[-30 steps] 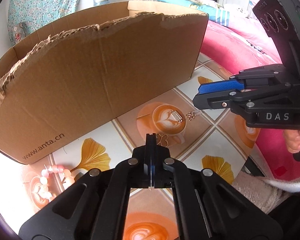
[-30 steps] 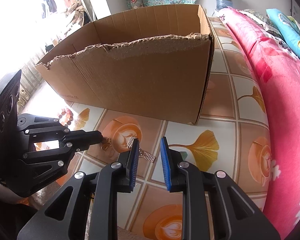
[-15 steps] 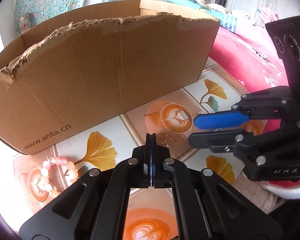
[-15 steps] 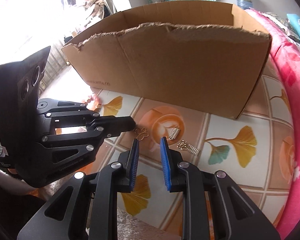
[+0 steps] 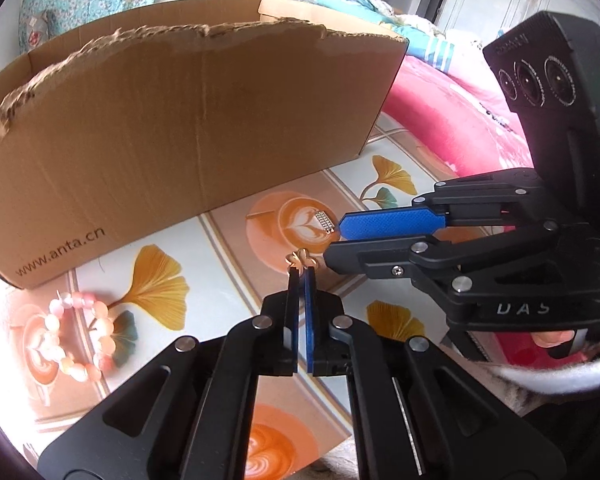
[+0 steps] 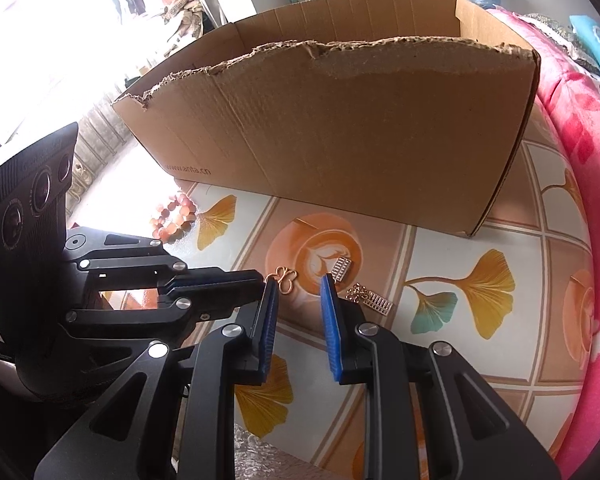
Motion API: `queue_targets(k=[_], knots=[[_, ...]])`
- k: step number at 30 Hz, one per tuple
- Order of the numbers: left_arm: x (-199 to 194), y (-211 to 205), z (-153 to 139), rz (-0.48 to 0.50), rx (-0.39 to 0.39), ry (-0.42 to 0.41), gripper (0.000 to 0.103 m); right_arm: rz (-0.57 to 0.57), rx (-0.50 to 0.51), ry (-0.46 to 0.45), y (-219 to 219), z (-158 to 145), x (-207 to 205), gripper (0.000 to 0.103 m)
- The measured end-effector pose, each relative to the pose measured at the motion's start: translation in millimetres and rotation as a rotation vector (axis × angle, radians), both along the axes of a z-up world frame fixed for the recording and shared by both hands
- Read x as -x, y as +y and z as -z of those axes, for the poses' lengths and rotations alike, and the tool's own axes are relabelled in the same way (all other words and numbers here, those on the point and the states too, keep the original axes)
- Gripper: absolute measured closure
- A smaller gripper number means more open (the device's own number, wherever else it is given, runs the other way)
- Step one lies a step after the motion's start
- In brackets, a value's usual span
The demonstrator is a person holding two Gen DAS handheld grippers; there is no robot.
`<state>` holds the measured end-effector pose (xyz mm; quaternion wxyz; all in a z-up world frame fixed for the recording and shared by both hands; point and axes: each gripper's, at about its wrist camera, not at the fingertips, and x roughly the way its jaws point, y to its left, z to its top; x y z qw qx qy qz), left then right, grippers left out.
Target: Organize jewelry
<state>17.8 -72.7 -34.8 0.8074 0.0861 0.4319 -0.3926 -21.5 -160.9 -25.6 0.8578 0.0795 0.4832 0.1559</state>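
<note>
A gold butterfly-shaped ornament [image 5: 300, 258] [image 6: 285, 278] lies on the patterned tablecloth. My left gripper [image 5: 301, 271] [image 6: 262, 280] points down at it, jaws almost together with a sliver of gap, tips touching its near edge. I cannot tell whether it is pinched. A small silver bar piece [image 5: 325, 222] [image 6: 342, 270] rests on a coffee-cup print. A silver chain with a bar [image 6: 370, 300] lies just right of it. My right gripper [image 6: 298, 294] [image 5: 334, 240] hovers open between the ornament and the silver pieces, holding nothing.
A torn-edged cardboard box [image 5: 180, 120] [image 6: 340, 120] stands close behind the jewellery. A pink bead bracelet [image 5: 78, 336] [image 6: 174, 216] lies to the left near the box. A pink blanket [image 6: 580, 160] borders the table's right side.
My left gripper has come forward until its tips meet the gold ornament, and a thin gap now shows between its jaws. The right gripper has shifted left, towards the ornament.
</note>
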Motion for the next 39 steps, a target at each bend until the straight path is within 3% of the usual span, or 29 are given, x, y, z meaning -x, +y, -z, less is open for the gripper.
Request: queue_targets(k=[4,7,20,30,39], knots=[[2.4,15.8,-1.2,-0.047,0.023,0.014,0.093,-0.012,0.005,0.005,4.3,2.5,1.8,0.081],[4.1,27.5,-0.8,-0.076,0.032,0.016,0.092,-0.030,0.032,-0.002,10.2,3.1,1.1,0.070],[2.7,40.4,-0.6,-0.092,0.053,0.017,0.092,-0.198,0.216,-0.078,48.6,2.6,-13.4,0.070],[3.8,50.3,-2.7,-0.091,0.061,0.016,0.092,-0.210,0.223,-0.084,46.9,2.2,-12.7,0.083],[4.9,52.3,-3.3,-0.089,0.058,0.014,0.092,-0.193,0.206,-0.081,46.5,4.2,-12.8,0.083]])
